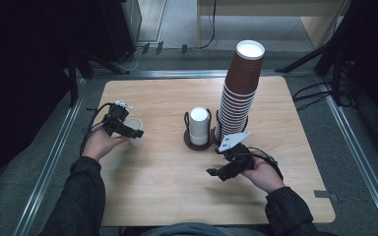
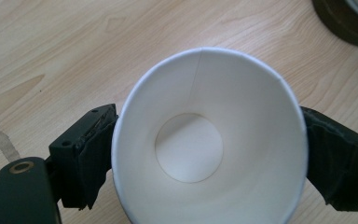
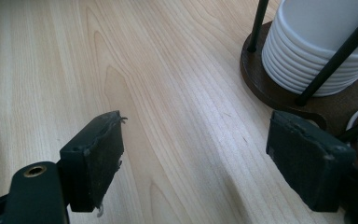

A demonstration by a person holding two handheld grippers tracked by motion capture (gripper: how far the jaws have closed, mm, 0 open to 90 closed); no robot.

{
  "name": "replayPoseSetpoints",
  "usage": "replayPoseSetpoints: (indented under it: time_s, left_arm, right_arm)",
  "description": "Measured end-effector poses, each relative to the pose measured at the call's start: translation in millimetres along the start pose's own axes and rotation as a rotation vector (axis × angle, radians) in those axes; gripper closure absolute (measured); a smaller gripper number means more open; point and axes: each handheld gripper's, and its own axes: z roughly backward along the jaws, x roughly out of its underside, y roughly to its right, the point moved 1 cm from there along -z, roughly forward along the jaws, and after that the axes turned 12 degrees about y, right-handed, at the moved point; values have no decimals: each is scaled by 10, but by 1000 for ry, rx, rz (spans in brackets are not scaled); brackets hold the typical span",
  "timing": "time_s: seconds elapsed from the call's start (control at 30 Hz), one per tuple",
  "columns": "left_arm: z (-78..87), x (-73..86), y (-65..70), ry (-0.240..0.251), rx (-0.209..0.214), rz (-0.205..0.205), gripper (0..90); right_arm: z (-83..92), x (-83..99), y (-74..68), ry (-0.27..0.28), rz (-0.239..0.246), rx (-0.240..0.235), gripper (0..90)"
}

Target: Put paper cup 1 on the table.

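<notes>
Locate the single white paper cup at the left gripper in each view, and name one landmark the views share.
High view: the white paper cup sits left of centre on the table, at the left gripper.
Left gripper view: the cup is central, mouth toward the camera, between the black jaws.
Right gripper view: not in it.
Shared landmark: the dark round cup holder base.

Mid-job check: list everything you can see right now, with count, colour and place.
table: one, light wood, under everything.
single paper cup: one, white inside, empty, at the table's left, between the left tongs' jaws; whether the pads press it is unclear.
short cup stack: one, white, in the holder's left ring.
tall cup stack: one, brown with white rims, in the holder's right ring.
cup holder: one, dark brown base with black rods, table centre.
left tongs: black, around the single cup.
right tongs: black, open, nothing between the jaws, near the holder.
</notes>
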Motion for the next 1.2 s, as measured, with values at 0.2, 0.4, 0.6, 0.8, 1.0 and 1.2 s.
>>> replayPoseSetpoints:
  time_s: [0.2,0.4,0.6,0.8,1.0,1.2]
  left_arm:
    - [70,-43,12,34,17,2,120]
    - [170,-92,37,67,30,4,118]
    - [288,-151,93,94,36,-4,117]
    - [376,-200,224,118,81,-21,117]
    - [413,-235,359,127,108,-50,124]
    - [381,-227,510,106,149,-72,131]
  right_arm:
    - [16,-5,6,12,10,0,189]
    - [30,-10,10,20,-3,-3,189]
    - [84,-24,35,46,-32,-4,189]
    - [151,-28,58,53,-53,-5,186]
    - [225,-31,65,47,-84,-15,186]
    - [283,-57,54,50,-81,-20,159]
